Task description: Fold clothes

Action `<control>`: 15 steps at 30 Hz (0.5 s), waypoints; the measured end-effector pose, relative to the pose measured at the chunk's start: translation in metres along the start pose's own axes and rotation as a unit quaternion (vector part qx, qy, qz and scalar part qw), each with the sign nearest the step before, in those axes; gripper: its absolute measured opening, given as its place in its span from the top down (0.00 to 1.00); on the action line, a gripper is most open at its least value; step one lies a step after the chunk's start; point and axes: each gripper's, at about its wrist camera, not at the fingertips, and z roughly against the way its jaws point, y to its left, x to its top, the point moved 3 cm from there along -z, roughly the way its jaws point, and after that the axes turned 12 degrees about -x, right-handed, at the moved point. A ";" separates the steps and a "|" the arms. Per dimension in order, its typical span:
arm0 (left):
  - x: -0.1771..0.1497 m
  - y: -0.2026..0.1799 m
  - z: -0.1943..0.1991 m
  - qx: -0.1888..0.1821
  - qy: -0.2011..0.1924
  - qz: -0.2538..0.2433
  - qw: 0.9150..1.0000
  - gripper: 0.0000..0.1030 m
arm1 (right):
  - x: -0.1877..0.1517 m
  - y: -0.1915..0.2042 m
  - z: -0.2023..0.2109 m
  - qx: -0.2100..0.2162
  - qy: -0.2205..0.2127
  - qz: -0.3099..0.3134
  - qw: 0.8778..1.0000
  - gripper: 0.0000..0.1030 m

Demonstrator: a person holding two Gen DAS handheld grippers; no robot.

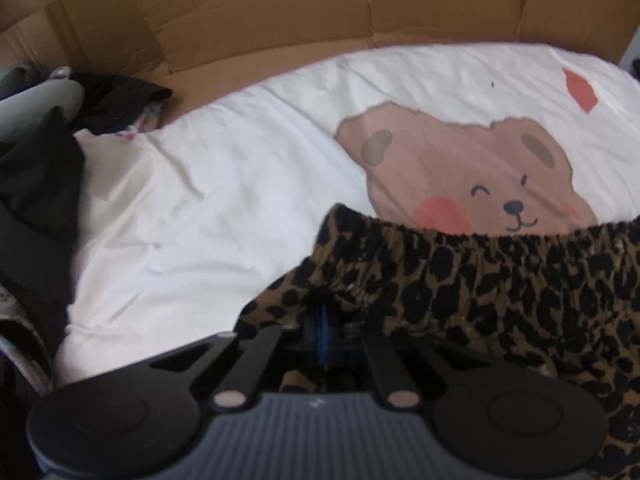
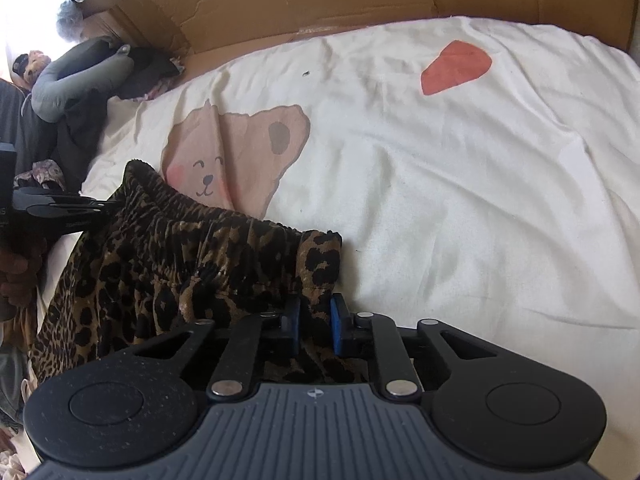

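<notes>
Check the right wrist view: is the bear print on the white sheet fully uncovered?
No, the leopard-print garment's elastic waistband overlaps the lower edge of the bear print on the white sheet.

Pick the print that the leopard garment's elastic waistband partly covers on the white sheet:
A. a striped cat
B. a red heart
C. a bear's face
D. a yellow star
C: in the left wrist view the leopard-print garment's gathered waistband lies across the lower edge of the bear's face printed on the white sheet.
</notes>
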 end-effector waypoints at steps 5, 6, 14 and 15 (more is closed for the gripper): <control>0.002 0.014 0.023 0.005 -0.026 0.022 0.999 1.00 | 0.007 -0.002 0.015 -0.005 -0.024 -0.009 1.000 0.89; 0.003 0.016 0.027 0.007 -0.032 0.025 0.999 1.00 | 0.010 -0.002 0.019 -0.005 -0.030 -0.009 0.999 0.89; 0.011 0.029 0.027 0.016 -0.044 0.045 0.998 1.00 | 0.033 0.012 0.031 -0.025 -0.064 0.012 0.998 0.89; 0.011 0.030 0.026 0.015 -0.043 0.047 0.998 1.00 | 0.034 0.012 0.028 -0.030 -0.059 0.014 0.998 0.89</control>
